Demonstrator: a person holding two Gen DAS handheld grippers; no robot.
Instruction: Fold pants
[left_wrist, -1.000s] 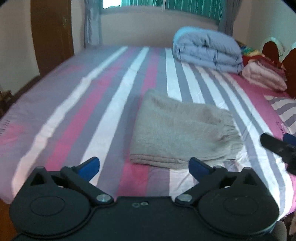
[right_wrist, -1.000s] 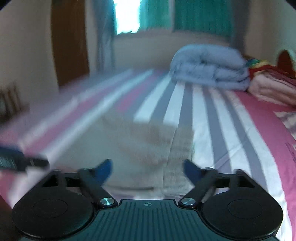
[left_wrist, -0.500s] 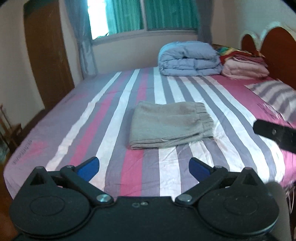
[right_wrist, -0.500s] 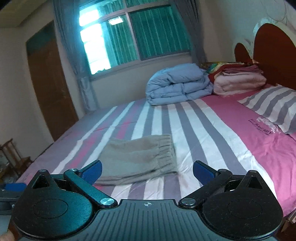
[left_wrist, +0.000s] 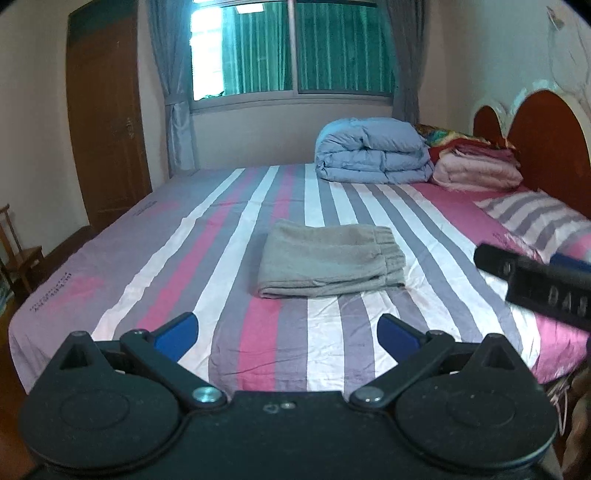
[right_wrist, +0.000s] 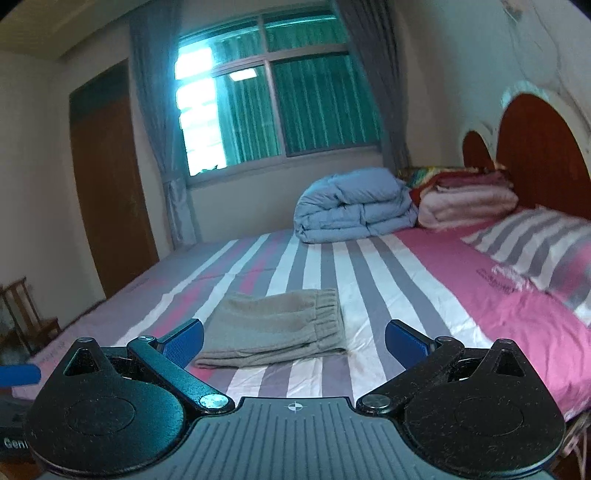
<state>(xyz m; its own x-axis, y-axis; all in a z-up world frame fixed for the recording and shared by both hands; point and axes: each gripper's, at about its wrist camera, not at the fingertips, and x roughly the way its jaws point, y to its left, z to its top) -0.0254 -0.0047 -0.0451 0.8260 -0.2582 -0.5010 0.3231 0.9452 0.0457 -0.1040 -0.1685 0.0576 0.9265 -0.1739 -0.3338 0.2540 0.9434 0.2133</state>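
Pants (left_wrist: 328, 258) folded up on the striped bed (left_wrist: 221, 236)
Both the left gripper (left_wrist: 287, 334) and right gripper (right_wrist: 293, 341) are held wide apart, well short of them.

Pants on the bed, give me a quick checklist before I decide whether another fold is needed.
1. Pants folded into a compact stack: ok.
2. Waistband end lined up on the right: ok.
3. Layer edges flush at the near side: not ok, slightly uneven.
4. Left tool open, holding nothing: ok.
5. Right tool open, holding nothing: ok.
6. Pants apart from the blue duvet: ok.
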